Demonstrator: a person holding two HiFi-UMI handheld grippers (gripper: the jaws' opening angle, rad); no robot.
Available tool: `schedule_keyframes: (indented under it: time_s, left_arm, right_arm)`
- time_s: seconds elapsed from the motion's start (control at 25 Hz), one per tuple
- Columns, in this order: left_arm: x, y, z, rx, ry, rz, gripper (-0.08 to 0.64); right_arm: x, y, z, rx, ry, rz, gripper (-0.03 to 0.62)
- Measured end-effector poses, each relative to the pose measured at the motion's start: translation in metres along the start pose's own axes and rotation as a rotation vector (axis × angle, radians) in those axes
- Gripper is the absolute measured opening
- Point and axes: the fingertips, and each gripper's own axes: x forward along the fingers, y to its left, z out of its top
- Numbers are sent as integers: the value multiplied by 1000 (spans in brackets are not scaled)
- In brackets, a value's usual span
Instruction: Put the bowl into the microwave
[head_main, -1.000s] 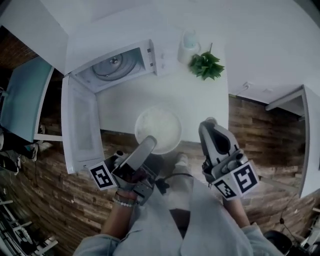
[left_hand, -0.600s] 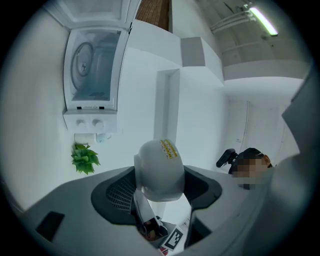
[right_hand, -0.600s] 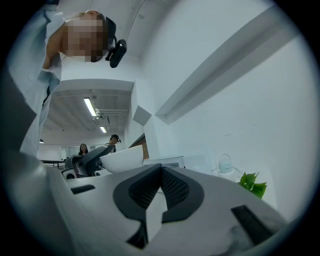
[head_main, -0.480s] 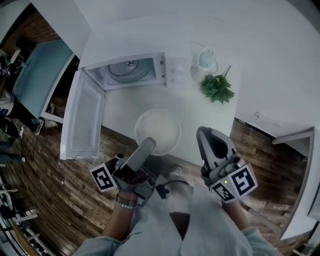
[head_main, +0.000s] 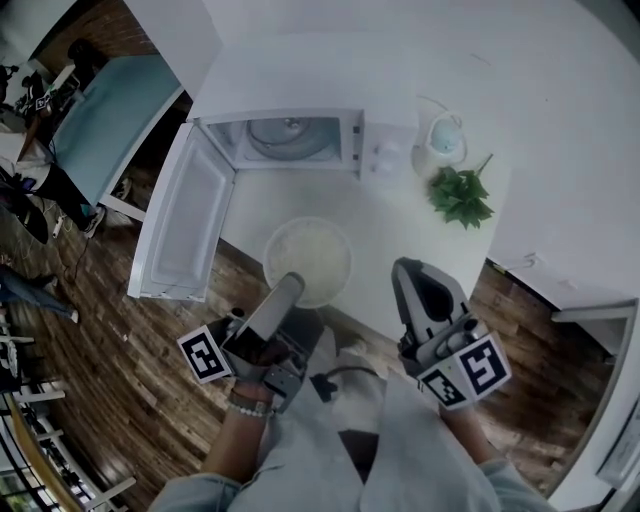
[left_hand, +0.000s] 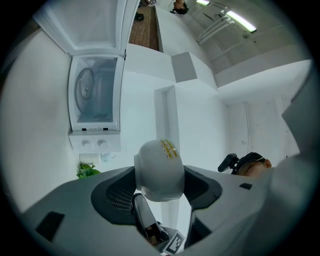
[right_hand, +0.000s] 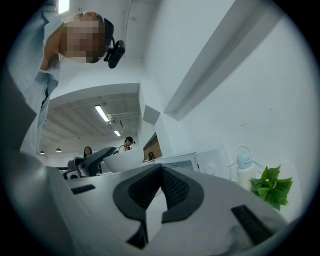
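Note:
The white bowl (head_main: 307, 258) hangs over the counter's front edge, below the open microwave (head_main: 300, 140). My left gripper (head_main: 291, 285) is shut on the bowl's near rim. In the left gripper view the bowl (left_hand: 157, 162) fills the gap between the jaws of the left gripper (left_hand: 159, 190), with the microwave (left_hand: 95, 100) beyond it. My right gripper (head_main: 409, 270) is shut and holds nothing, a little right of the bowl. In the right gripper view the jaws of the right gripper (right_hand: 161, 170) meet, with the bowl (right_hand: 125, 160) to their left.
The microwave door (head_main: 190, 225) stands swung out to the left, past the white counter (head_main: 400, 215). A pale kettle (head_main: 443, 140) and a green plant (head_main: 462, 197) stand right of the microwave. Wooden floor lies below the counter's edge. People are in the far background.
The head view has swung round: the microwave and its open door now sit further right, more directly beyond the bowl. The left gripper keeps its hold; the right stays shut beside it.

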Motion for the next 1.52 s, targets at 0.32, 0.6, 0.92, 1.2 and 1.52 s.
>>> schedule_keyframes:
  time_s: [0.32, 0.6, 0.92, 1.2, 1.52]
  left_arm:
    - [2, 12, 36, 2, -24, 3, 267]
    - [14, 24, 70, -10, 0, 0, 267]
    - [24, 49, 107, -37, -3, 16, 267]
    - [27, 73, 136, -44, 7, 53, 267]
    - [33, 103, 164, -47, 14, 72, 267]
  right_arm:
    - [33, 0, 0, -15, 7, 10, -2]
    - [72, -4, -1, -17, 33, -3, -2]
    - [117, -13, -2, -41, 59, -9, -2]
    - [151, -21, -13, -44, 85, -32, -2]
    - [181, -27, -28, -69, 119, -55, 0]
